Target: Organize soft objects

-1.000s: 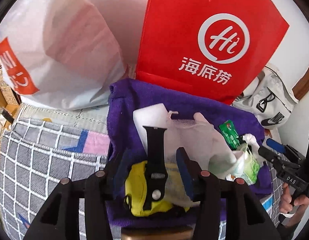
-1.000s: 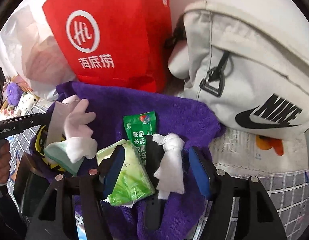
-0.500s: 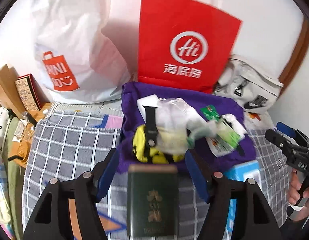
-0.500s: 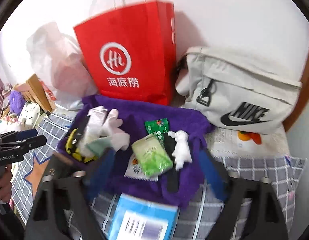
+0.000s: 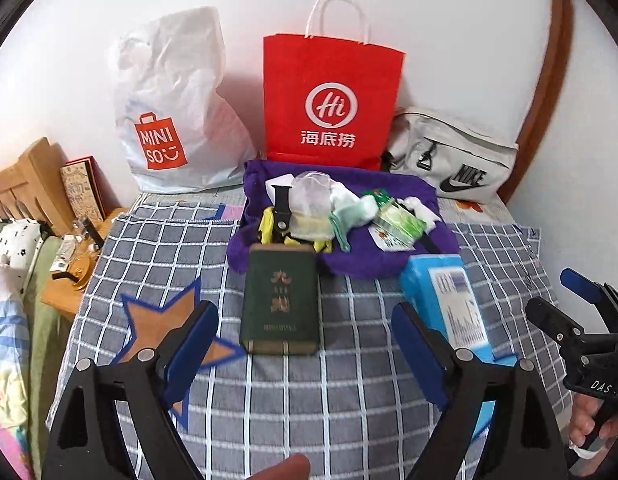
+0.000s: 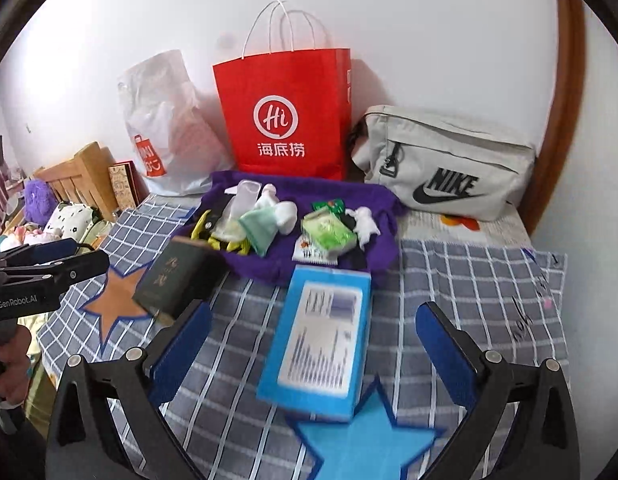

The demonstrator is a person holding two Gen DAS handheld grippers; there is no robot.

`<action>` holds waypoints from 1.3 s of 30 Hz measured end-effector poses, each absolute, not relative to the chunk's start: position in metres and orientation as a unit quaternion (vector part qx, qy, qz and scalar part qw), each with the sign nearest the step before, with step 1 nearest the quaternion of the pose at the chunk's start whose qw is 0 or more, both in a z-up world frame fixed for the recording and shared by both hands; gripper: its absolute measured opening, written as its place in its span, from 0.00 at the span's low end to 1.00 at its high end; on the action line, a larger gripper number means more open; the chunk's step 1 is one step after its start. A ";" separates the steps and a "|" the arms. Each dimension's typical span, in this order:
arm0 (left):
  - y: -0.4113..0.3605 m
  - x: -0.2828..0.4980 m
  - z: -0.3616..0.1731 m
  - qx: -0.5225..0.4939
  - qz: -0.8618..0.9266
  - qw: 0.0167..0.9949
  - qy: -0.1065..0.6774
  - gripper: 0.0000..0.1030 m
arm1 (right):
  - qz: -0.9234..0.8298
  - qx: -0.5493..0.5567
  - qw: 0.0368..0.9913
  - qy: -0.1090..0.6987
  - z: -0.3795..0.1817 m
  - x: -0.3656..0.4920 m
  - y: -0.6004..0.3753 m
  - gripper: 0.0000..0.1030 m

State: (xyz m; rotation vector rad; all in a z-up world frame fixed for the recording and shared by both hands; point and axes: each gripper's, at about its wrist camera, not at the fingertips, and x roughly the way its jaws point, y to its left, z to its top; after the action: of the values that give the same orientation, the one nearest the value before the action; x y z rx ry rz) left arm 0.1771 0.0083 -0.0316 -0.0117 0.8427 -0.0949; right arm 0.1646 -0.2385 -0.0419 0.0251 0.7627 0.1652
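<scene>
Both claws hang above the checked blanket with their jaws spread wide and nothing between them. The left gripper sits over the blanket's near edge; the dark green book lies flat just ahead of it, between the lines of its two fingers, not touched. The right gripper frames the blue box in the same way, the box lying flat on the blanket in the gap ahead of its pads, apart from both.

The soft things lie farther off, toward the blanket's far edge. A purple towel is spread there, just beyond the book and the box, and on it sits a loose heap: a yellow item with a black strap, a clear plastic bag, a pale green cloth, a green tissue pack and a knotted white cloth.

Behind the towel, against the wall, stand a white Miniso bag, a red paper bag and a grey Nike bag.
</scene>
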 end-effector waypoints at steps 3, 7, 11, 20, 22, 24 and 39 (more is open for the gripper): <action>0.000 0.154 -0.026 0.003 -0.044 0.918 0.394 0.86 | 0.074 0.022 0.927 0.368 -0.040 0.144 -0.242 0.98; -0.011 0.121 -0.019 0.018 -0.049 0.926 0.374 0.86 | 0.075 0.039 0.927 0.367 -0.038 0.116 -0.249 0.98; -0.018 0.096 -0.014 0.028 -0.051 0.932 0.357 0.87 | 0.063 0.037 0.931 0.357 -0.034 0.089 -0.250 0.98; -0.019 0.060 -0.013 0.023 -0.052 0.938 0.343 0.87 | 0.045 0.028 0.942 0.331 -0.023 0.046 -0.250 0.98; -0.020 0.055 -0.013 0.022 -0.051 0.939 0.341 0.87 | 0.042 0.023 0.943 0.328 -0.022 0.040 -0.249 0.98; -0.020 0.051 -0.013 0.020 -0.053 0.939 0.339 0.87 | 0.041 0.022 0.944 0.326 -0.021 0.036 -0.249 0.98; -0.015 0.041 -0.010 0.011 -0.052 0.941 0.334 0.87 | 0.036 0.016 0.949 0.312 -0.012 0.019 -0.248 0.98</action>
State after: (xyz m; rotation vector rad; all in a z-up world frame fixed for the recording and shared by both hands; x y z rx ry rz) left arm 0.0412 -0.0146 -0.0100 0.0233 0.6805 -0.1053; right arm 0.0187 -0.2481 -0.0122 0.0320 0.6351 0.0733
